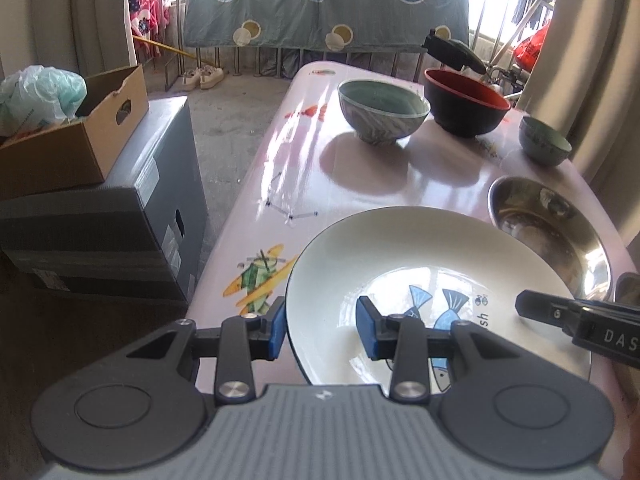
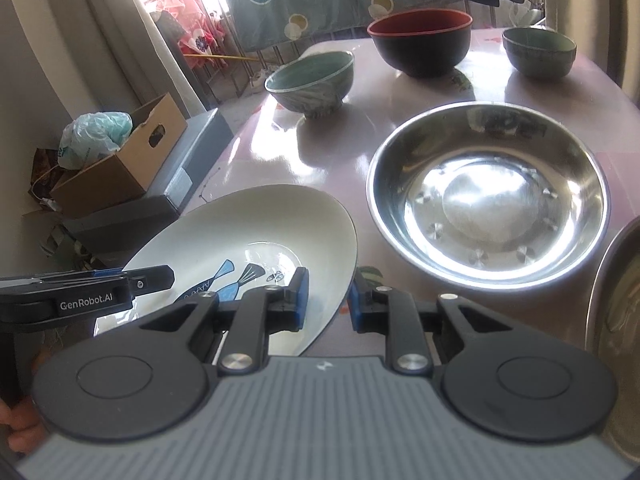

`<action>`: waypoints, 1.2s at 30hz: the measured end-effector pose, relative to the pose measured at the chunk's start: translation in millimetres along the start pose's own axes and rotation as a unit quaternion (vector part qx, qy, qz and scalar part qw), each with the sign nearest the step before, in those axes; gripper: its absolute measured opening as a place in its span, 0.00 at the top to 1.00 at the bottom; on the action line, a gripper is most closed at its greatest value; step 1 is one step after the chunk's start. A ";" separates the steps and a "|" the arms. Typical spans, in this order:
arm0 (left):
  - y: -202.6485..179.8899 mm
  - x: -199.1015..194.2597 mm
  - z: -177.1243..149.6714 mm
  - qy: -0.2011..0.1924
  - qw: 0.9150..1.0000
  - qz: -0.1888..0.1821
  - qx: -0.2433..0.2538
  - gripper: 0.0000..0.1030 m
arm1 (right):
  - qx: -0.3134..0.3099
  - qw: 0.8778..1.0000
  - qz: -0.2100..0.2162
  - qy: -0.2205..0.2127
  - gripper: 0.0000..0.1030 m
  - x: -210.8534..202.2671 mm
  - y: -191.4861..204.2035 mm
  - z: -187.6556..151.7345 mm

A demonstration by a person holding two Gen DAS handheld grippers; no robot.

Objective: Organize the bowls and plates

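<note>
A white plate (image 1: pixel 420 248) (image 2: pixel 248 220) with blue fish painted inside is held at the near end of the pink table (image 1: pixel 304 168), tilted. My left gripper (image 1: pixel 322 332) is shut on its left rim, one blue pad outside and one inside. My right gripper (image 2: pixel 326 300) is shut on the opposite rim; one of its fingers (image 1: pixel 532 306) shows at the right of the left wrist view. The left gripper's fingers (image 2: pixel 160 276) reach in from the left of the right wrist view.
A steel bowl (image 2: pixel 488 196) sits right of the plate, with another steel rim (image 2: pixel 616 320) at the far right edge. Farther back stand a green patterned bowl (image 2: pixel 312 84), a red-and-black bowl (image 2: pixel 420 40) and a small green bowl (image 2: pixel 538 52). A cardboard box (image 1: pixel 80 140) rests on a grey crate (image 1: pixel 120 220) left of the table.
</note>
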State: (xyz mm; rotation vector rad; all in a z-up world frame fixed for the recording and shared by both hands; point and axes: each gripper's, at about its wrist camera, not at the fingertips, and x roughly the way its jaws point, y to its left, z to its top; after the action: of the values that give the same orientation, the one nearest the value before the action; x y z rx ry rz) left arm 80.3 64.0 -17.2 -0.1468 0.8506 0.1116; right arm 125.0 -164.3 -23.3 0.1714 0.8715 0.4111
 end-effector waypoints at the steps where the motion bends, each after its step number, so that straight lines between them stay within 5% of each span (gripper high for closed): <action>1: -1.3 -1.5 2.7 -0.004 1.000 -0.001 0.001 0.64 | 0.000 1.000 0.000 -0.003 0.81 -1.6 0.1 2.2; 12: -57.1 7.0 39.7 -0.031 0.998 -0.035 0.053 0.64 | 0.043 0.998 -0.012 -0.051 0.81 -27.6 -36.9 27.8; 24: -142.3 65.5 55.5 0.023 0.990 -0.101 0.097 0.64 | 0.124 0.987 -0.079 -0.062 0.81 -46.2 -132.2 28.3; 36: -162.0 96.9 61.3 0.052 0.988 -0.086 0.113 0.64 | 0.133 0.986 -0.093 -0.048 0.80 -18.4 -161.9 40.9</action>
State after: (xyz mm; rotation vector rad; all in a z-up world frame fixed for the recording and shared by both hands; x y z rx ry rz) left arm 214.5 -81.0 -36.8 -0.0124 0.9451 -0.1557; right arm 191.3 -318.2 -34.5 0.3510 0.8365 0.1094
